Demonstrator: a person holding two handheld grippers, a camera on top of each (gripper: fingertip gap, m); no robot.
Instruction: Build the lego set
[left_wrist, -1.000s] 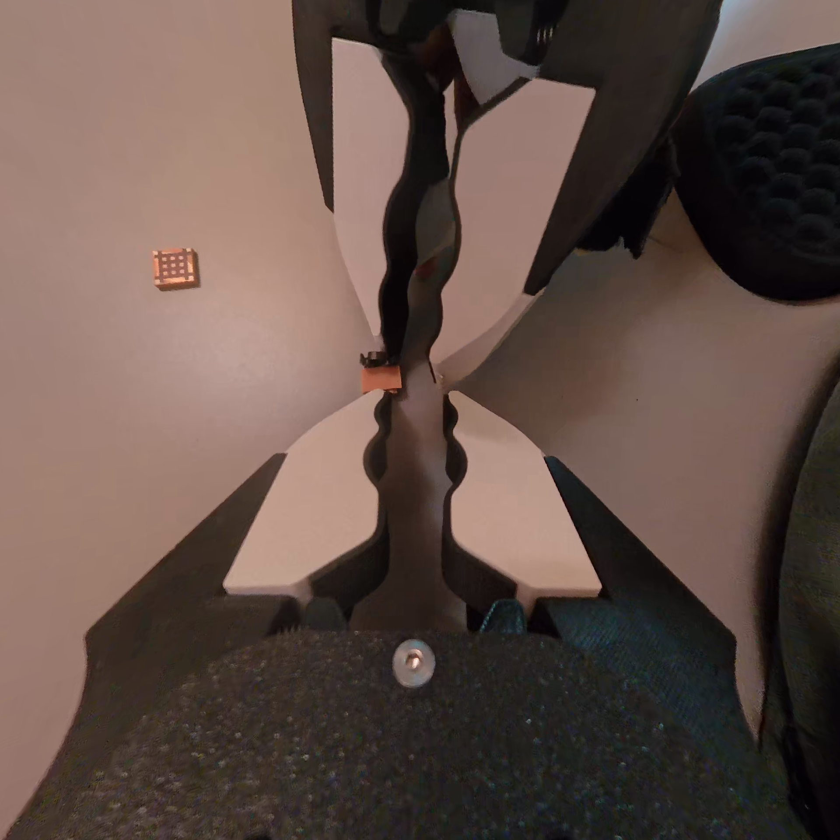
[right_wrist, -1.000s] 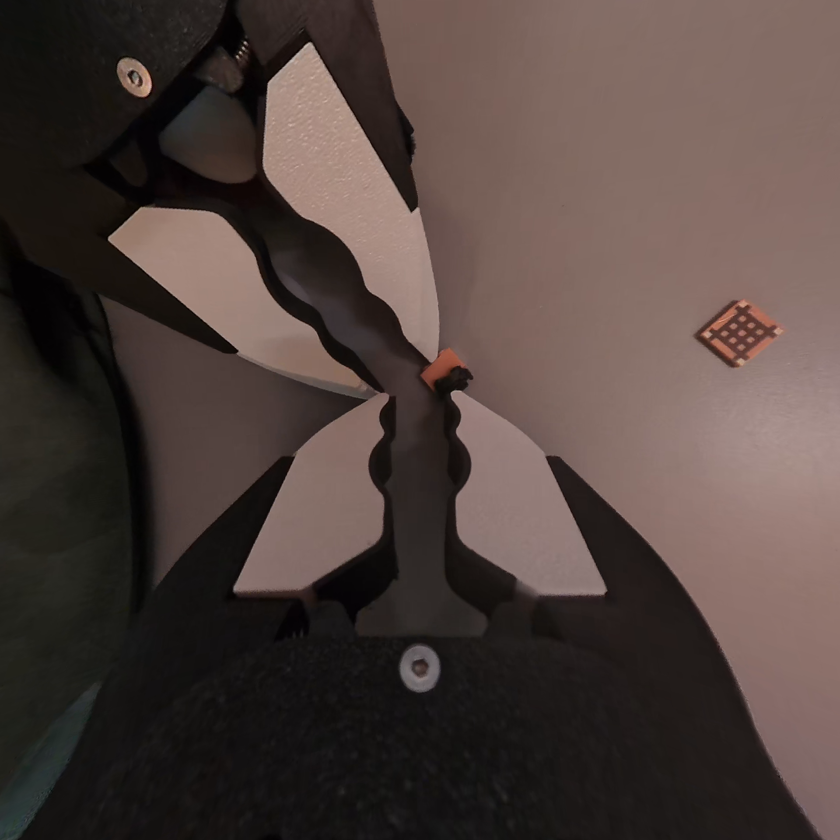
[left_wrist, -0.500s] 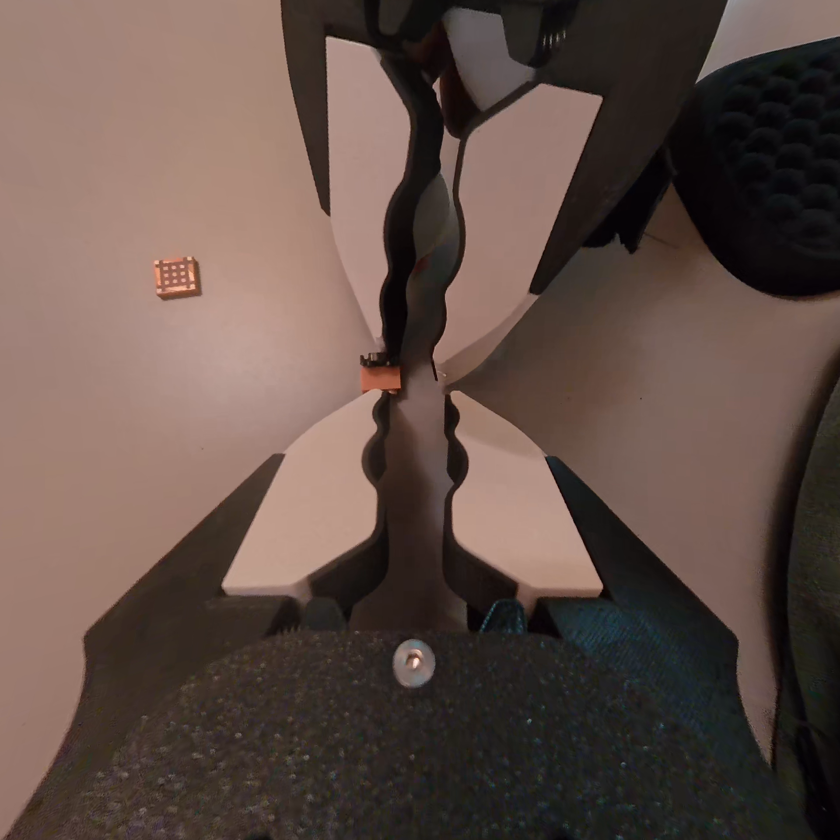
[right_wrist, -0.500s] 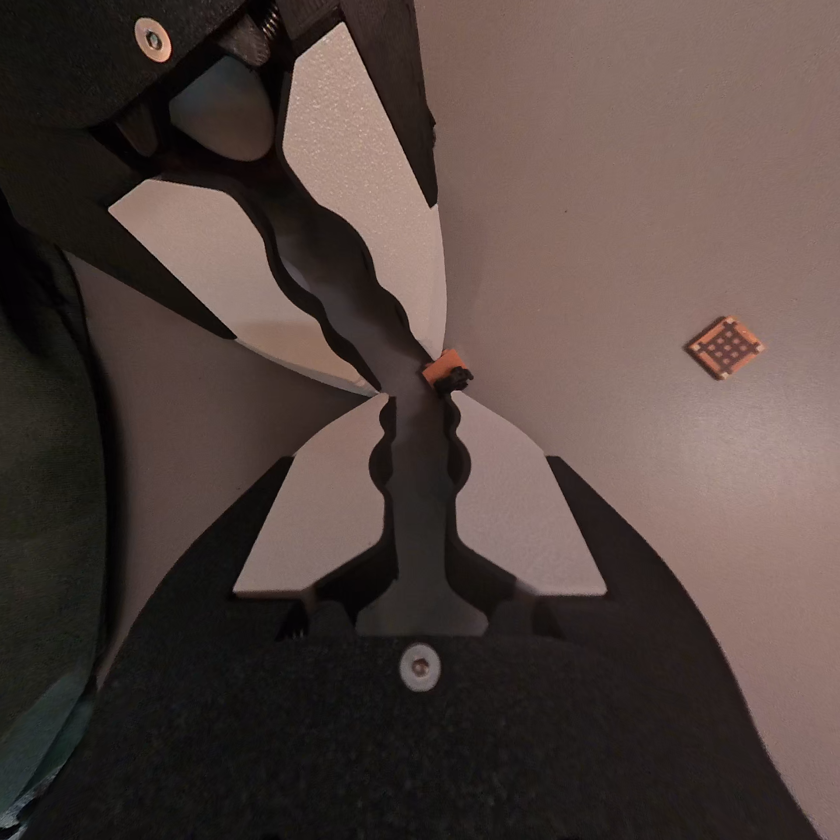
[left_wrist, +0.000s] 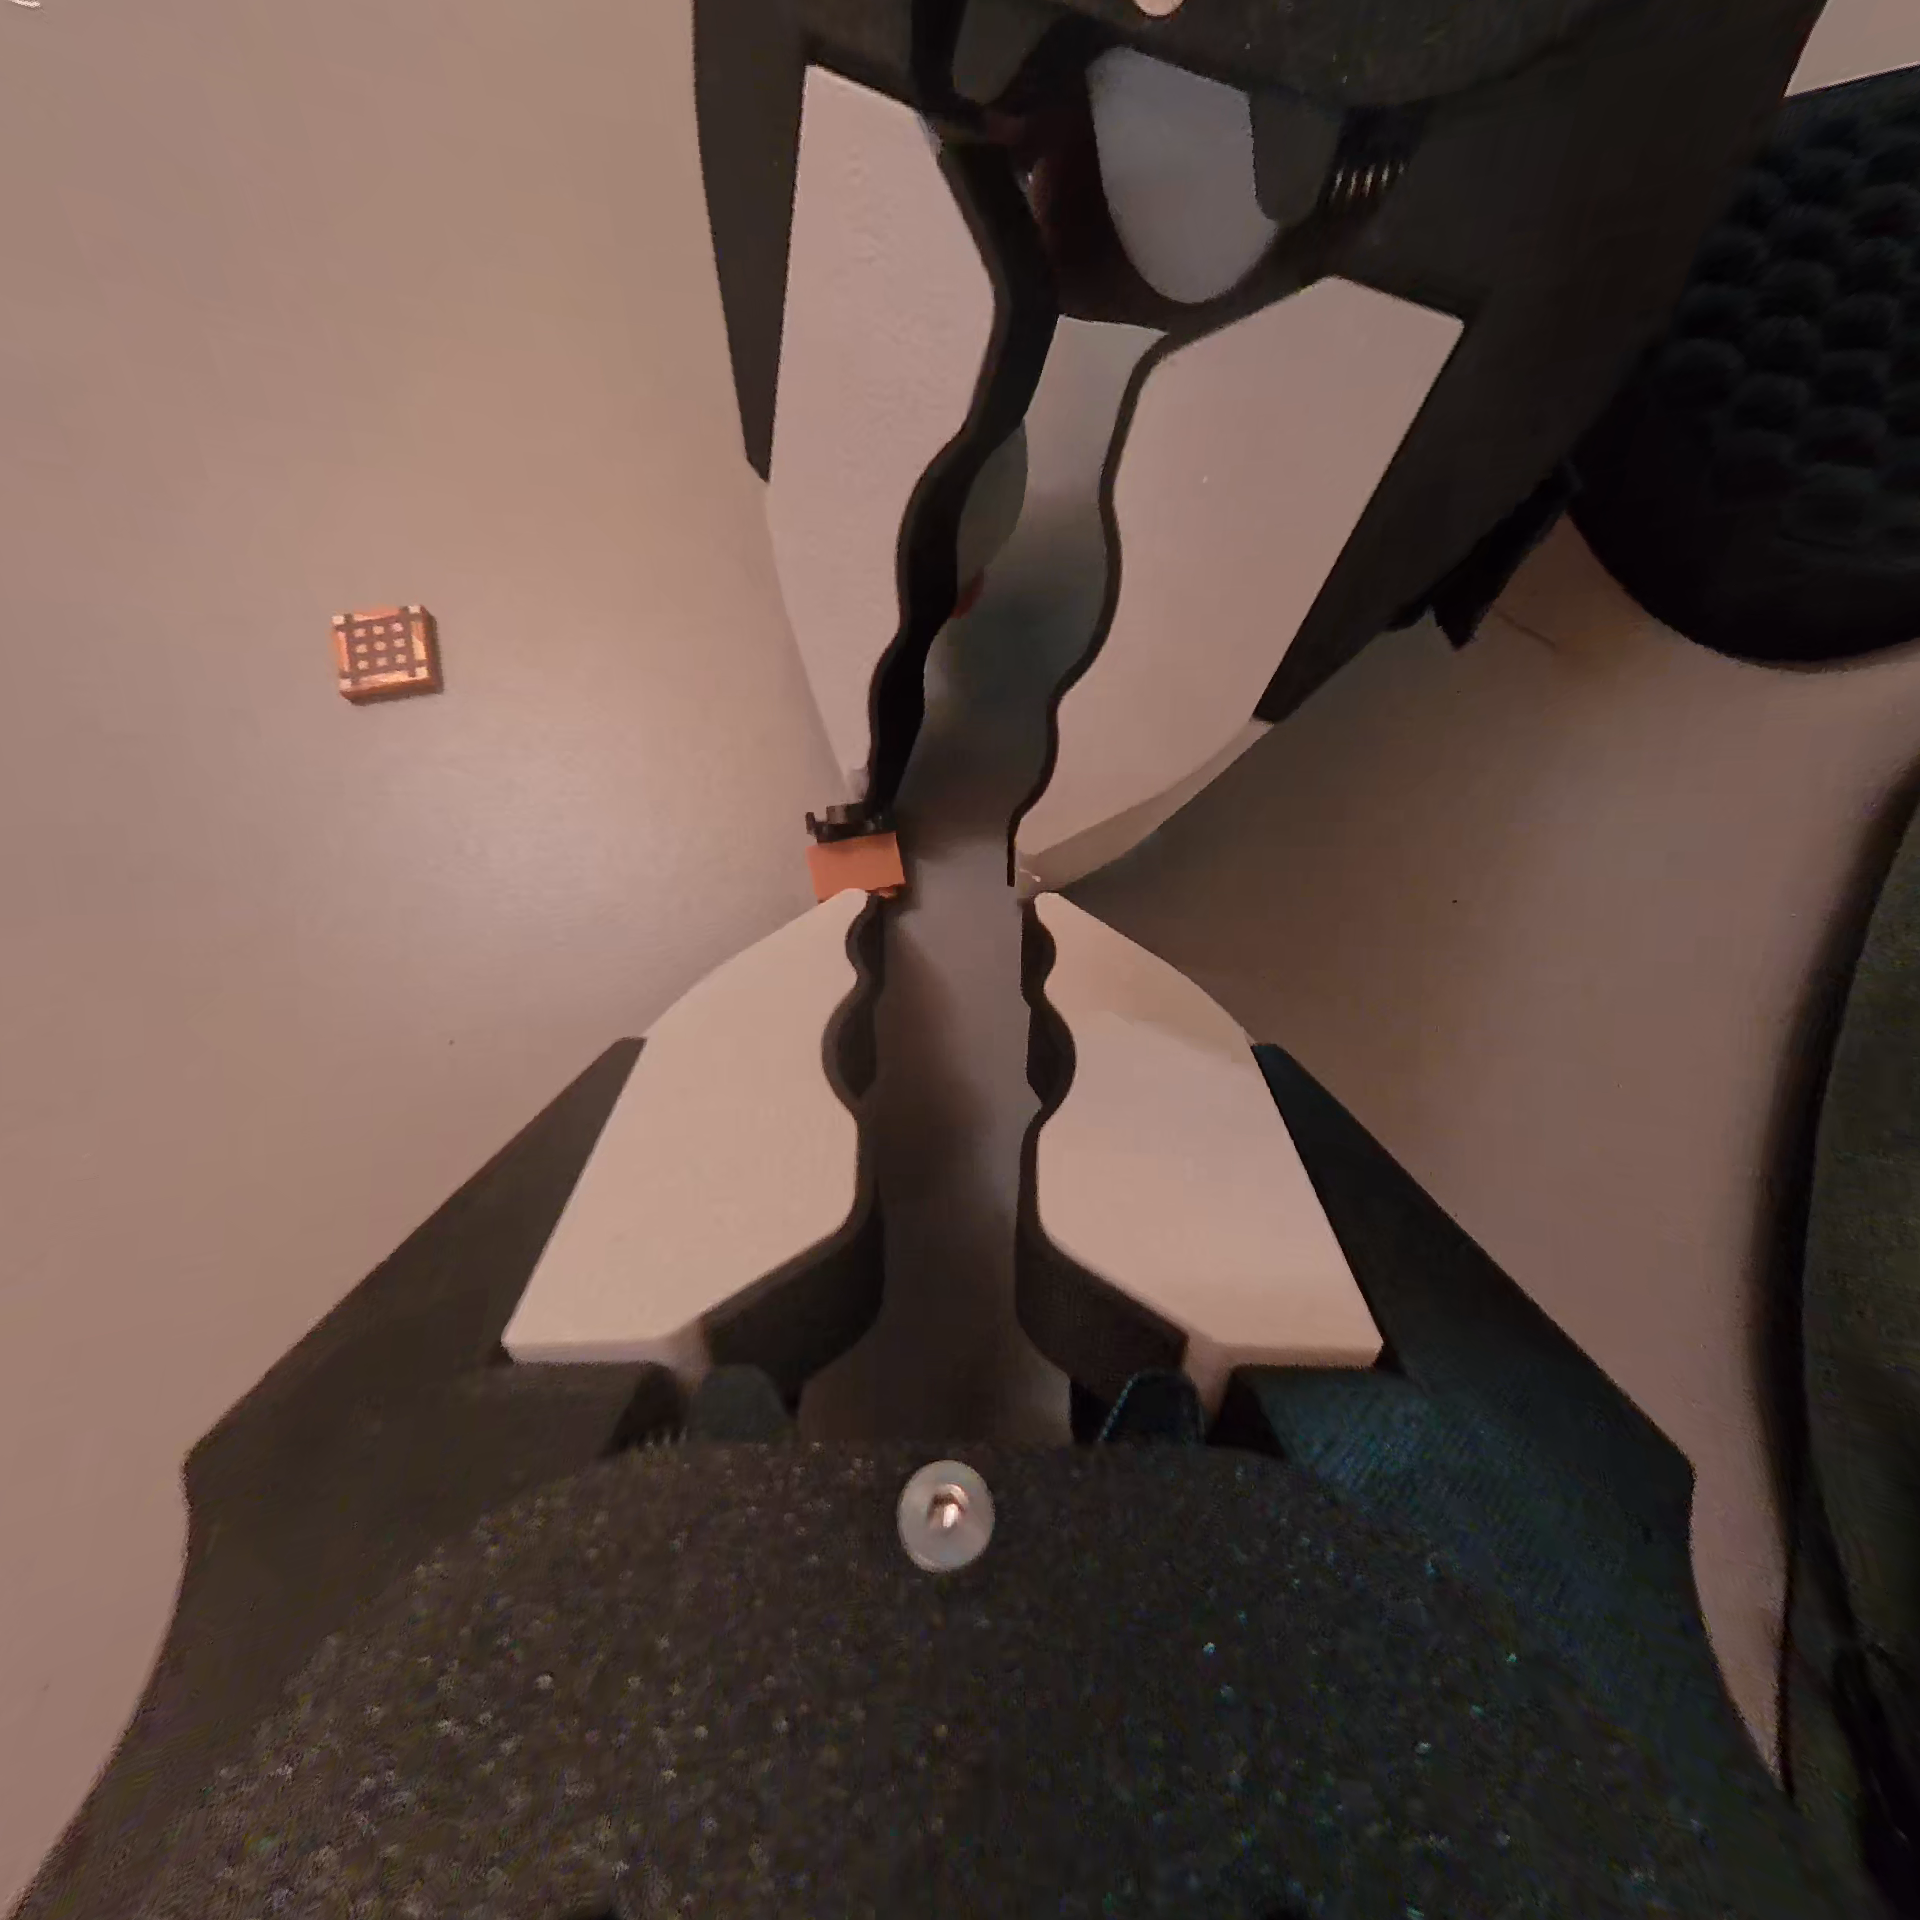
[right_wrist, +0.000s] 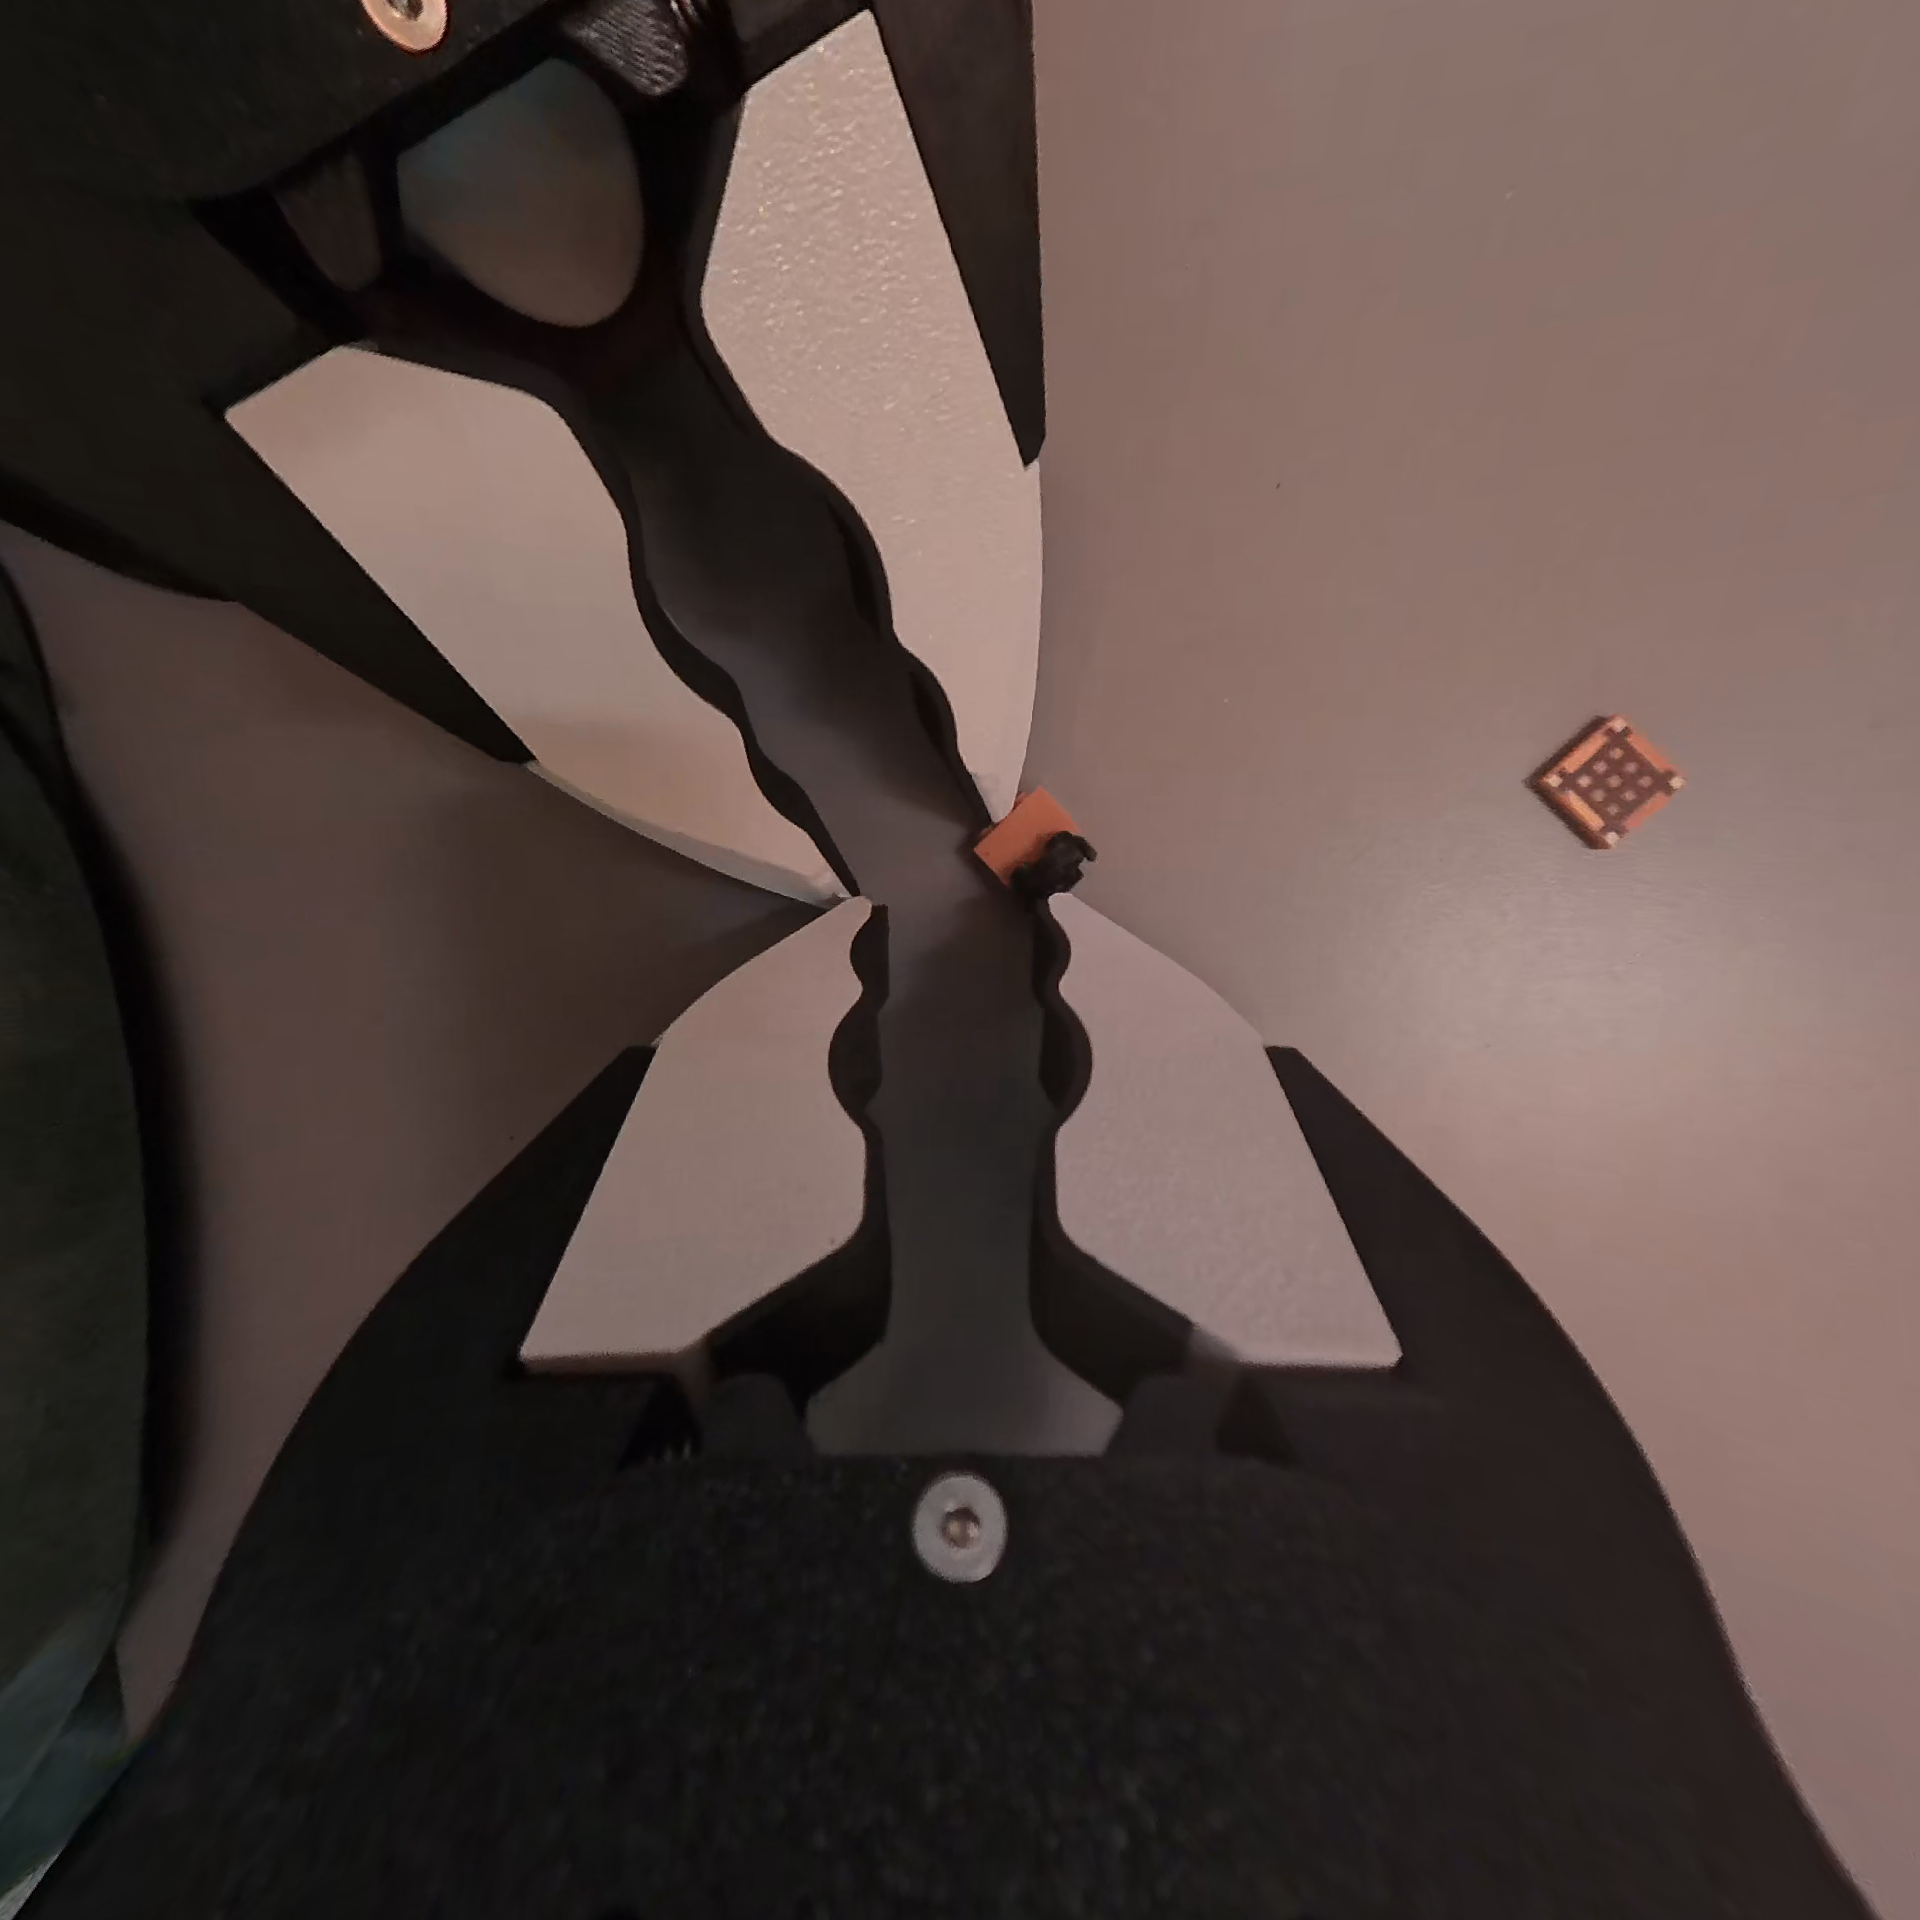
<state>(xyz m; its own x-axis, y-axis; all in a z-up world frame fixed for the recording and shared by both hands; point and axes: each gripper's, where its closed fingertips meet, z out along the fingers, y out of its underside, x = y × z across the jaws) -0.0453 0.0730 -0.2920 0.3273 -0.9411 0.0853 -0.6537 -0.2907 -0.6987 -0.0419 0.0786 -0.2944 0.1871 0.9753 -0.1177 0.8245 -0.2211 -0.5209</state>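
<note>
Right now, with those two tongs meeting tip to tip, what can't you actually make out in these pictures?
- Orange brick and black piece, left wrist view: too small to tell if they are joined, or which tongs grip them.
- Same pair, right wrist view: partly hidden behind the fingertips.
- Dark bumpy object, left wrist view: cut off by the right edge.
- Square tile, right wrist view: underside hidden against the table.
</note>
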